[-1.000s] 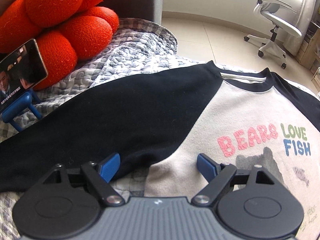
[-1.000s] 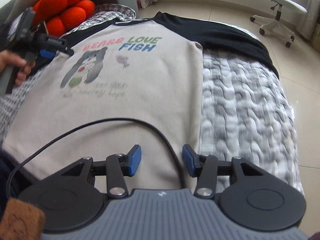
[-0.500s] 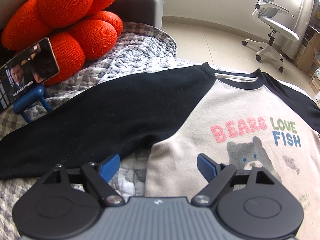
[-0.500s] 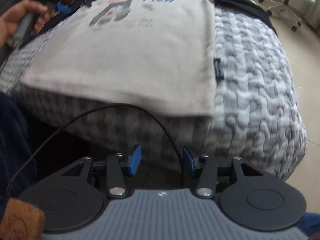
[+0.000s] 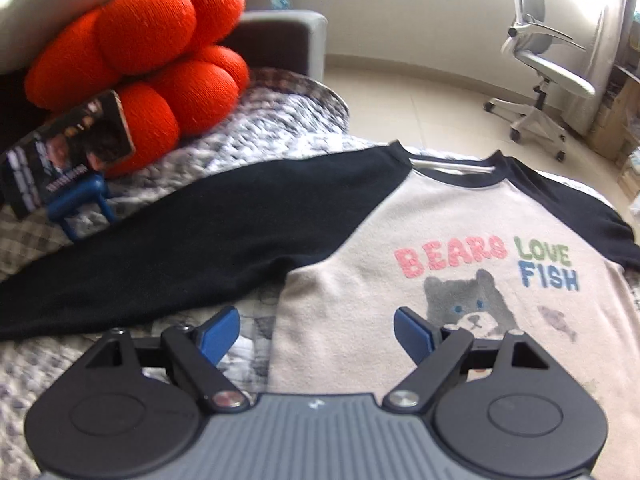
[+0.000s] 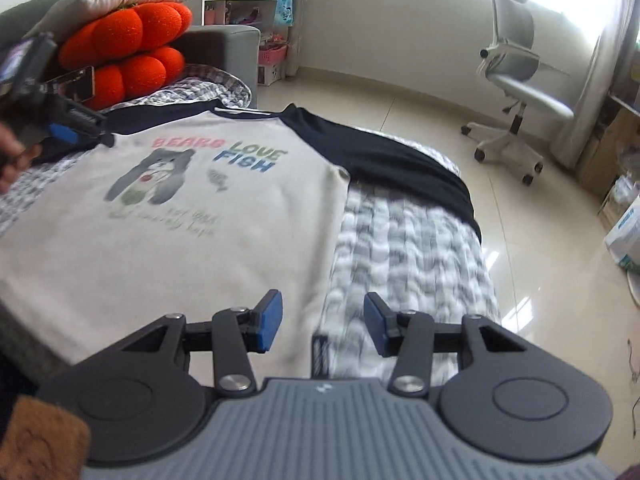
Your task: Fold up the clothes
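The shirt (image 6: 208, 216) lies flat on the bed (image 6: 404, 248), its near hem cut off. Left claw (image 5: 316, 334) and right claw (image 6: 322, 326) both gape, empty; small print blurred.

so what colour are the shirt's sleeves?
Black or very dark navy; the sleeves contrast with the beige shirt body. Clearest in the left wrist view.

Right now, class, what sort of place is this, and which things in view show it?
Most likely a living room or bedroom at home. A sweatshirt lies flat on a quilted cover, orange cushions lean on a grey sofa arm, and a swivel desk chair stands on the tiled floor.
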Motion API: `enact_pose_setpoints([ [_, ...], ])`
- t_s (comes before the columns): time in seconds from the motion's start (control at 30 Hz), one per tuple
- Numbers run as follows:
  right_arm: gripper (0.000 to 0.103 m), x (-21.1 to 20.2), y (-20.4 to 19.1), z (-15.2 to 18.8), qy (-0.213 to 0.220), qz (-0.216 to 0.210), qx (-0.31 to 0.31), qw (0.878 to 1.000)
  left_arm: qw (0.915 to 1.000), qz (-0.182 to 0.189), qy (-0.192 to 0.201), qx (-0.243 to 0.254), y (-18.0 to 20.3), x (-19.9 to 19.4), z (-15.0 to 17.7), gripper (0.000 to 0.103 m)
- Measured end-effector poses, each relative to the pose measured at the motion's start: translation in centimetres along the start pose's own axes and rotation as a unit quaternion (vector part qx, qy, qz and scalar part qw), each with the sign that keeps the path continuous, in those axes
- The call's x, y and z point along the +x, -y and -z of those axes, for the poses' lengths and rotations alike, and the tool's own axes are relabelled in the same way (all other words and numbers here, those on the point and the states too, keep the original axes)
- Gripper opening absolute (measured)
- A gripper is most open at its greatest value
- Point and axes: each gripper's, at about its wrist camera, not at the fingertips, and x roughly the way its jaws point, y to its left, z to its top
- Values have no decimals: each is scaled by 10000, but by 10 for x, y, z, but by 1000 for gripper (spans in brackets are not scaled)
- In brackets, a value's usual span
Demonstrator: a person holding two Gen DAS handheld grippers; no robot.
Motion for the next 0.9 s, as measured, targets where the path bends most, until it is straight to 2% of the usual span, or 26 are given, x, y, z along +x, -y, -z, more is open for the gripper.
enact_pose_setpoints([
  [0.2, 47, 44, 14, -18, -5, -194, 408, 9990, 9997, -131, 203, 2, 8, -7, 0, 86],
  [0.4, 46, 66, 8, -8, -285, -168, 394, 9987, 9996, -81, 247, 126, 17, -9, 1, 86],
  [0.43, 44, 65, 6, -7, -265, -168, 357, 9989, 9996, -69, 248, 106, 17, -9, 0, 86],
  [0.47, 30, 65, 4, -5, -248, -176, 330, 9990, 9996, -57, 250, 86, 17, -9, 0, 86],
  [0.5, 24, 63, 6, -4, -261, -273, 423, 9984, 9996, -67, 249, 82, 17, -9, -1, 86],
  [0.57, 11, 58, 6, -3, -271, -202, 435, 9985, 9996, -81, 239, 93, 18, -9, 0, 86],
  [0.6, 8, 56, 5, -2, -272, -156, 412, 9987, 9997, -68, 232, 100, 18, -9, 0, 86],
  [0.9, 5, 37, 6, -1, -38, -166, 673, 9976, 9990, -139, 369, 192, 21, -17, 0, 86],
])
